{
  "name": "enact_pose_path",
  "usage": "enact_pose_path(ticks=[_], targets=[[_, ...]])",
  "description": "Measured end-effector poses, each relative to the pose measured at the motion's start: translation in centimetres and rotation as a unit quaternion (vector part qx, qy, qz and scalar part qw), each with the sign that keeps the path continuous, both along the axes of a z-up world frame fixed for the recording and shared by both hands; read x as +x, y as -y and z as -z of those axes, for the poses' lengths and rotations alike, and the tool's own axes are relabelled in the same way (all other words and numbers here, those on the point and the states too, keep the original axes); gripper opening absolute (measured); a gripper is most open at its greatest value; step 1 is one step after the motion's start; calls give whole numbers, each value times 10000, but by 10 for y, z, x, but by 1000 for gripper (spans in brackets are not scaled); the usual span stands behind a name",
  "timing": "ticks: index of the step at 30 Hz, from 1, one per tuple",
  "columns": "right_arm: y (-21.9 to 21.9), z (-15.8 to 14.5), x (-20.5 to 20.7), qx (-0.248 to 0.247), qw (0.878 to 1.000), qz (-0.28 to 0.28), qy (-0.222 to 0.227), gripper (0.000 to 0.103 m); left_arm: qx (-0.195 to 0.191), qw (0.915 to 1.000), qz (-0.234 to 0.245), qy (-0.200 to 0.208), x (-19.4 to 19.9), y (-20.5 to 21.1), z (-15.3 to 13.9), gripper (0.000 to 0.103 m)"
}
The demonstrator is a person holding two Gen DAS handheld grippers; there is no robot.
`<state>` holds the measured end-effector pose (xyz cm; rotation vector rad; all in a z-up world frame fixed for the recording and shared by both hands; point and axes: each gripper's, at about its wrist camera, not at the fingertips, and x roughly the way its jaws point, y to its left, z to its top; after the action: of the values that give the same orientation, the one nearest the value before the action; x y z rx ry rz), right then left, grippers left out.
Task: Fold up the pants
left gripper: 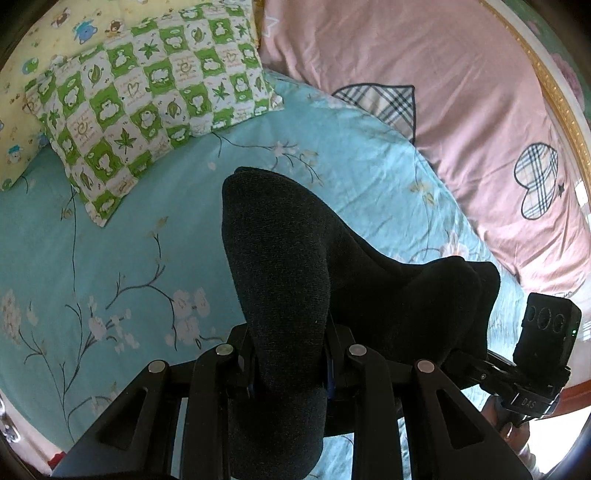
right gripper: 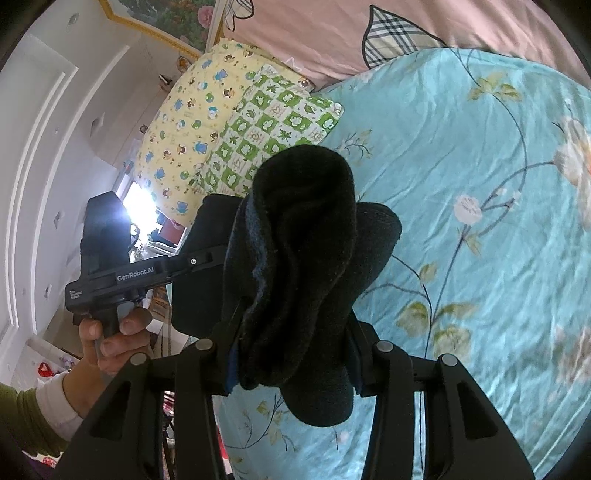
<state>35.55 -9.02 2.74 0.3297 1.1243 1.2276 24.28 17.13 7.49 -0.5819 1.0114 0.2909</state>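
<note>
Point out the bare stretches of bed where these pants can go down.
The teal sheet is bare right of the pants, out to the pink quilt. In the left view it is also bare below the green pillow. The pillows crowd the head end.

Home bedroom — floral bed sheet (left gripper: 110, 240), patterned pillows (left gripper: 147, 96), pink duvet (left gripper: 443, 92).

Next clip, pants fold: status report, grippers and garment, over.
Left gripper shut on black pants. Right gripper shut on the same pants, held up above the teal floral sheet. Green checked pillow lies beyond, not in the way.
</note>
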Motion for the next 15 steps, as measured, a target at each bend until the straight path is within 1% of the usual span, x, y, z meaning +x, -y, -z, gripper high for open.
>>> enact_pose_path(ticks=[8, 15], targets=[[-25, -1, 10, -16, 9998, -110, 140, 46, 37, 9999, -43, 160, 2, -22, 2, 25], [-46, 2, 16, -60, 9997, -193, 159, 46, -45, 9995, -132, 274, -3, -43, 10, 25]])
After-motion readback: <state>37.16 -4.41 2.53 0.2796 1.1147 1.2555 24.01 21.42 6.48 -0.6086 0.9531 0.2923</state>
